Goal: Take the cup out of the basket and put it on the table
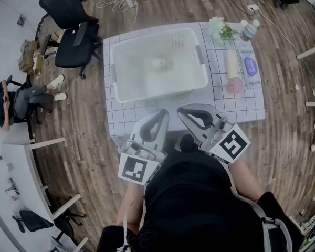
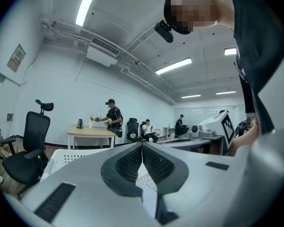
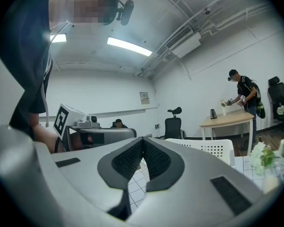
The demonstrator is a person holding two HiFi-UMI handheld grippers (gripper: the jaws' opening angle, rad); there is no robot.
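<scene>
The left gripper [image 1: 161,113] and the right gripper [image 1: 180,109] sit side by side at the near edge of the table [image 1: 240,107]. Just ahead of both, on the table, stands the basket [image 1: 202,67]. The cup [image 1: 158,64] lies in it, ahead of the left gripper. Ahead and to the right of the right gripper, beside the basket, lie a cylinder [image 1: 231,62] and a packet [image 1: 251,70]. Beyond them are flowers [image 1: 220,28] and a water bottle [image 1: 249,30]. Far ahead-left of the left gripper, an office chair [image 1: 71,33] stands on the floor.
</scene>
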